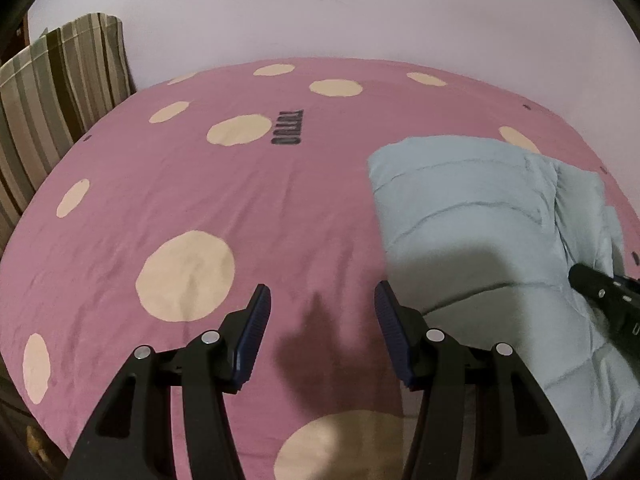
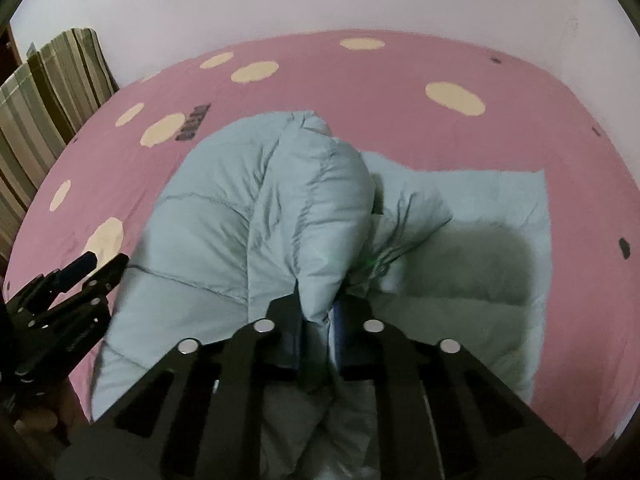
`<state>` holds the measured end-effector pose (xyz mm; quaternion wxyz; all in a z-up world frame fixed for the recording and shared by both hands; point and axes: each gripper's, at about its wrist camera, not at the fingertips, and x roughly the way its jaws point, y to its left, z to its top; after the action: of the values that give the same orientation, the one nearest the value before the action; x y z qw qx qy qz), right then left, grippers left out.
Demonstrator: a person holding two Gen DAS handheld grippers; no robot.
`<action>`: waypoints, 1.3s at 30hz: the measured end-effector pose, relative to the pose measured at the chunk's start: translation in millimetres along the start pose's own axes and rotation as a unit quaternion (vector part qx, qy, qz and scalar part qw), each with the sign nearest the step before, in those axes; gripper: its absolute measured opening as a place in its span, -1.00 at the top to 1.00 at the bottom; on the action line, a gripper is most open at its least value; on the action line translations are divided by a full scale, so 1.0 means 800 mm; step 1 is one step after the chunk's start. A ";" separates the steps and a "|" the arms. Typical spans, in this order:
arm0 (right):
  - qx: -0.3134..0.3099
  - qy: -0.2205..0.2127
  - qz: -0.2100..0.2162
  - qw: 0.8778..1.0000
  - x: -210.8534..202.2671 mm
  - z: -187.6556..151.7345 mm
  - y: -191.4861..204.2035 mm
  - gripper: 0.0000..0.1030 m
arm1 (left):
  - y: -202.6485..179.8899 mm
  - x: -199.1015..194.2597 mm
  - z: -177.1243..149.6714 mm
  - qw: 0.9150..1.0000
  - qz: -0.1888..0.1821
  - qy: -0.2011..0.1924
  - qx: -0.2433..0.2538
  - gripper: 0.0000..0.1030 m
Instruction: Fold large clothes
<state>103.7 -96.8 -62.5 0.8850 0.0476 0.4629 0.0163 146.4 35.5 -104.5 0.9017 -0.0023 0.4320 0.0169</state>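
Pale blue-grey quilted fabric fills the scene: a puffy down jacket (image 2: 248, 208) lies on a bed covered by a pink sheet (image 1: 320, 208) printed with large cream dots. The jacket serves as the landmark here. It is spread across the near part of the sheet, with one padded section lifted and bunched upward in a rounded hump above the rest, while a flatter panel lies spread out beyond and to the right of that hump.

At the near edge of the jacket, the right gripper (image 2: 320, 312) is clamped on the raised fold, its black fingers pressed together with the fabric pinched between them. A shadow falls on the flat panel to the right of the grip.

To the left of the jacket, the left gripper (image 1: 322, 300) hangs over bare pink sheet with its two fingers apart and nothing between them; their inner pads (image 1: 260, 312) are dark blue and ribbed. Its shadow lies on the sheet directly below. From this view the jacket sits just to the right of the open fingers, not touching them.

Far from the jacket, at the bed's left edge, a striped cushion (image 1: 60, 92) in green, brown and cream leans against a plain pale wall (image 1: 320, 8).
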 end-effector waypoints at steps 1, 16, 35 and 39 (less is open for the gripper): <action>0.003 -0.007 0.000 1.000 -0.008 0.001 -0.005 0.82 | -0.003 -0.006 0.003 1.000 -0.008 -0.003 0.000 -0.05; 0.038 0.004 -0.050 0.998 0.002 -0.031 -0.120 0.74 | -0.132 0.009 -0.001 0.994 -0.043 0.020 0.102 -0.05; 0.041 0.001 -0.038 0.998 0.040 -0.043 -0.139 0.71 | -0.147 0.043 -0.019 0.994 -0.039 0.025 0.097 0.05; 0.035 -0.020 -0.048 0.998 0.002 -0.045 -0.134 0.66 | -0.137 0.018 -0.017 0.996 -0.040 0.020 0.082 0.04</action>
<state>73.3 -200.7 -94.7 0.8915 0.0564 0.4474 -0.0432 148.6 -74.0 -125.4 0.8902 0.0541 0.4490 -0.0554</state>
